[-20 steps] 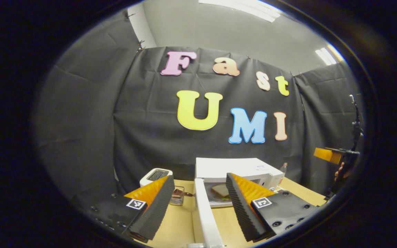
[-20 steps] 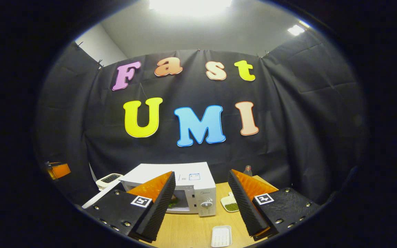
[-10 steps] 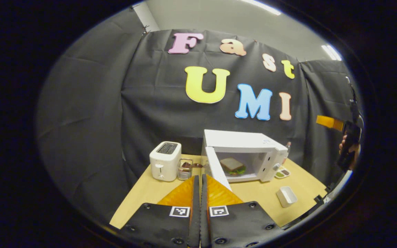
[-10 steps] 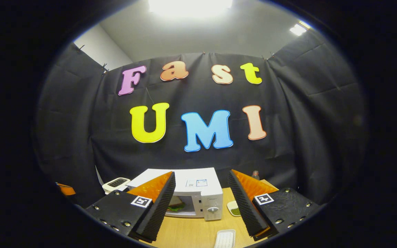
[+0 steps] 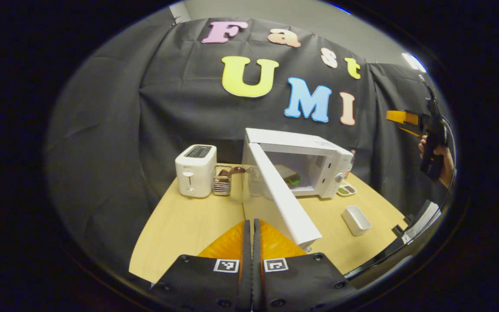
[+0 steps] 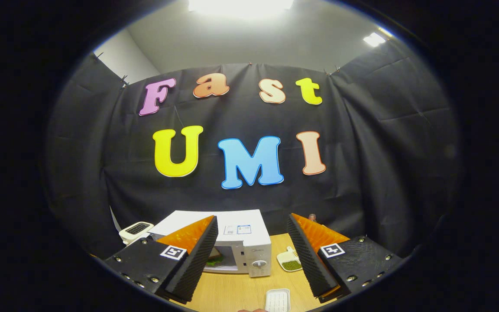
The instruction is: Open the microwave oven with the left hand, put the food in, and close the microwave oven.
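Note:
A white microwave (image 5: 319,152) stands at the back of the wooden table (image 5: 189,225), and its door (image 5: 282,197) swings out towards me at an angle. Inside sits a sandwich (image 5: 292,175), partly hidden by the door. My left gripper (image 5: 252,225) is shut with nothing in it, just left of the door's near edge; I cannot tell if it touches. In the right gripper view the microwave (image 6: 243,242) is below, and my right gripper (image 6: 251,251) hangs open and empty above the table. A hand holds that right gripper (image 5: 399,119) high at the far right.
A white toaster (image 5: 195,171) and a small wire rack (image 5: 222,182) stand left of the microwave. A white rectangular dish (image 5: 356,219) lies on the table to the right, with a small plate of green food (image 6: 290,262) beside the microwave. A bottle (image 6: 312,216) stands behind.
My left gripper went from open astride the door's edge to shut, drew back and tilted down. The door has since swung partway towards closing. The right gripper stays open, barely moved.

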Tool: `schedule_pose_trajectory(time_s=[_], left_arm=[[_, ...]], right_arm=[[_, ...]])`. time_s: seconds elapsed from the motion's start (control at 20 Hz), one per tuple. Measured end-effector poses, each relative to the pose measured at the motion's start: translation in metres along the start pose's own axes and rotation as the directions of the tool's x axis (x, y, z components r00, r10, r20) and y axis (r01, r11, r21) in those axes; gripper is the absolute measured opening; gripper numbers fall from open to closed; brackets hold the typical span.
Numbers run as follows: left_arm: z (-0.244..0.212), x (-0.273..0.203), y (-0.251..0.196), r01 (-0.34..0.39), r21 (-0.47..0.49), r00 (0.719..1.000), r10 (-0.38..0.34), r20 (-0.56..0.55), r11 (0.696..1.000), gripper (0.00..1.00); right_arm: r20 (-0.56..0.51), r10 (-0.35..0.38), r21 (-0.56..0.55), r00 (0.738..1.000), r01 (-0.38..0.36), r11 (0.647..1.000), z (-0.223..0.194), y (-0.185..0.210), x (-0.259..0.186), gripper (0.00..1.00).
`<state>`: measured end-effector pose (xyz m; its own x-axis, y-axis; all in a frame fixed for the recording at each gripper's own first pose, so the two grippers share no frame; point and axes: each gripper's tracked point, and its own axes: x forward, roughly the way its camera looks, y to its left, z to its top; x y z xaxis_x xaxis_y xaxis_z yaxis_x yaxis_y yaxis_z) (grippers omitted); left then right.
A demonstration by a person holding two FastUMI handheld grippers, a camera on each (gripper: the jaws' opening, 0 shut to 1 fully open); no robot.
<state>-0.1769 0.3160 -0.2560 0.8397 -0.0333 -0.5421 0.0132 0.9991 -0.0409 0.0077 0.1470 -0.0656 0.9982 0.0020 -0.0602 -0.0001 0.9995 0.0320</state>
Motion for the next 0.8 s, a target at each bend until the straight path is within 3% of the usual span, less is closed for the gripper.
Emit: schedule_pose_trajectory(time_s=[0.3, 0.45, 0.8], left_arm=[[-0.007, 0.010, -0.019, 0.078, -0.062, 0.996, -0.080, -0.030, 0.995, 0.07], [-0.004, 0.014, -0.034, 0.074, -0.013, 0.997, -0.075, -0.024, 0.997, 0.07], [-0.002, 0.040, -0.098, 0.091, -0.020, 0.995, -0.092, -0.046, 0.996, 0.07]], right_arm=[[0.007, -0.020, -0.006, 1.000, 0.020, 1.000, 0.004, -0.008, 0.003, 0.96], [0.022, -0.018, -0.004, 1.000, 0.019, 1.000, 0.011, -0.014, 0.011, 0.96], [0.026, 0.030, -0.012, 0.999, -0.030, 0.999, 0.016, -0.038, 0.036, 0.96]])
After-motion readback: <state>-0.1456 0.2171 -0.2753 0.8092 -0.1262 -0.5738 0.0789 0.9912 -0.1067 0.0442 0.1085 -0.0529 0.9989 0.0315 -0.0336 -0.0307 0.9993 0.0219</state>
